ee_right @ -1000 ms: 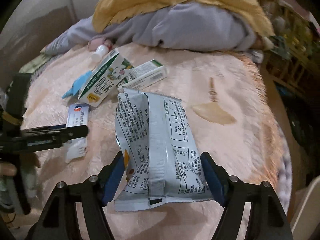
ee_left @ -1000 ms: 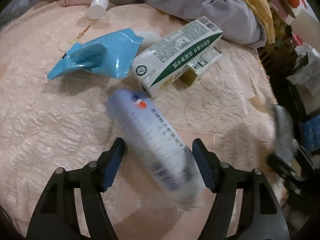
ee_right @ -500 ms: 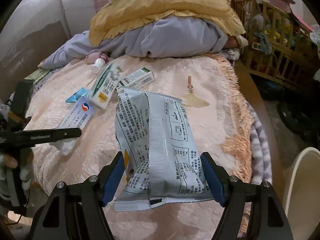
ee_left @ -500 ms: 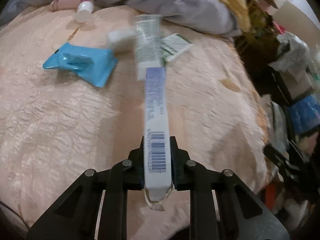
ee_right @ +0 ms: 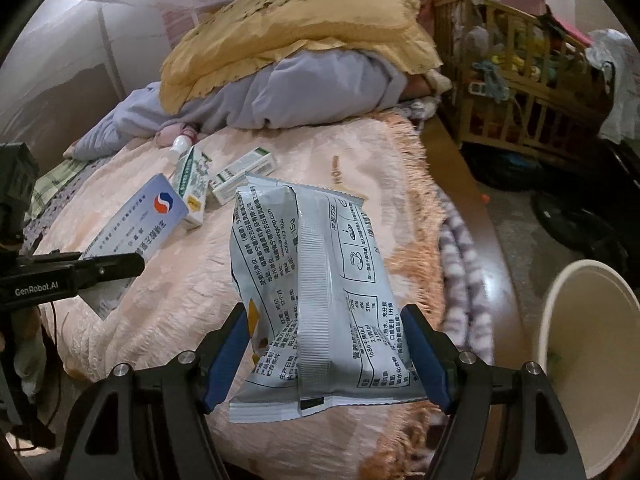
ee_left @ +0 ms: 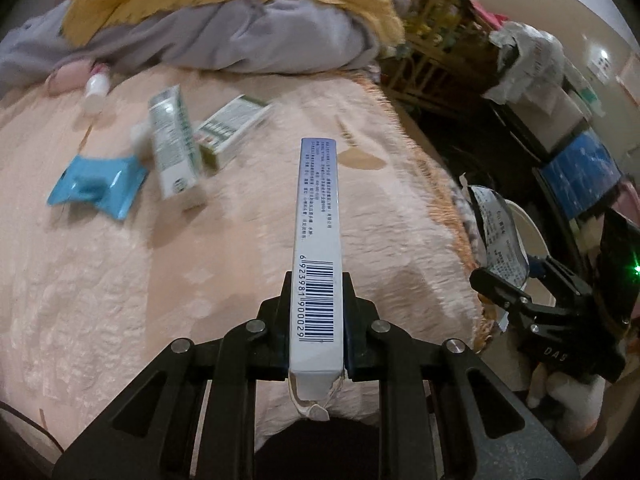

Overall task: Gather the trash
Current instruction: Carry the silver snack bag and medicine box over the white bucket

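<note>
My left gripper (ee_left: 316, 320) is shut on a long white-and-blue box (ee_left: 318, 240) with a barcode, held edge-up above the pink bedspread (ee_left: 120, 280). The box also shows in the right wrist view (ee_right: 140, 232), at the left. My right gripper (ee_right: 326, 356) is shut on a silver snack packet (ee_right: 316, 288), lifted over the bed's edge; the packet shows in the left wrist view (ee_left: 496, 236) too. A green-and-white carton (ee_left: 172, 144), a smaller green box (ee_left: 232, 128), a blue wrapper (ee_left: 96, 188) and a small white bottle (ee_left: 96, 88) lie on the bed.
A cream round bin (ee_right: 588, 364) stands on the floor at the right, beside the bed. A grey and yellow bedding heap (ee_right: 288, 60) lies at the back. A wooden crib (ee_right: 520, 80) and dark clutter (ee_left: 560, 152) stand beyond the bed's fringed edge.
My left gripper closed on the box, lifted it off the bed and turned right. My right gripper carried the packet up and right, bringing the bin into view.
</note>
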`<state>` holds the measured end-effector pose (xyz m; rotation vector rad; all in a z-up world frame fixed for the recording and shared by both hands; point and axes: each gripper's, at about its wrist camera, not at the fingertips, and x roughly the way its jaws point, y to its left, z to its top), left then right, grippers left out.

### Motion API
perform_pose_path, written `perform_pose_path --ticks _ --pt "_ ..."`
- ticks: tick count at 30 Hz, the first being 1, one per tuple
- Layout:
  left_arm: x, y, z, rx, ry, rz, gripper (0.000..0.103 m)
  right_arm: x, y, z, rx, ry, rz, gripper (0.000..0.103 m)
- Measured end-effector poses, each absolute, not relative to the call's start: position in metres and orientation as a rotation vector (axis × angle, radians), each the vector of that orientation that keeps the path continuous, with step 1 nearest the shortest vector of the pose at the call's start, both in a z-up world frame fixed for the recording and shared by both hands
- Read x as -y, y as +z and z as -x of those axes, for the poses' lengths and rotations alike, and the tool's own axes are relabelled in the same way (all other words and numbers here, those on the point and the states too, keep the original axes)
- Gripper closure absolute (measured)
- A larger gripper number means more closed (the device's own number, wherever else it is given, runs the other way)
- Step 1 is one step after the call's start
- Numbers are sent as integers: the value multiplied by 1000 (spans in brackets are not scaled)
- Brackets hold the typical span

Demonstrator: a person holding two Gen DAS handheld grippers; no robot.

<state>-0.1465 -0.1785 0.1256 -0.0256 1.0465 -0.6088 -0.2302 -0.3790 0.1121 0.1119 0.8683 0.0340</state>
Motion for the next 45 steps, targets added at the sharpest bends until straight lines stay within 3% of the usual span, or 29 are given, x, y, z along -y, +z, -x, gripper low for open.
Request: perform_pose_path --ticks 20,45 --pt "310 140 170 -956 -759 -223 87 473 114 279 -853 -162 -210 29" --pt "418 136 200 -966 -918 -277 87 564 102 337 -849 -355 -327 28"
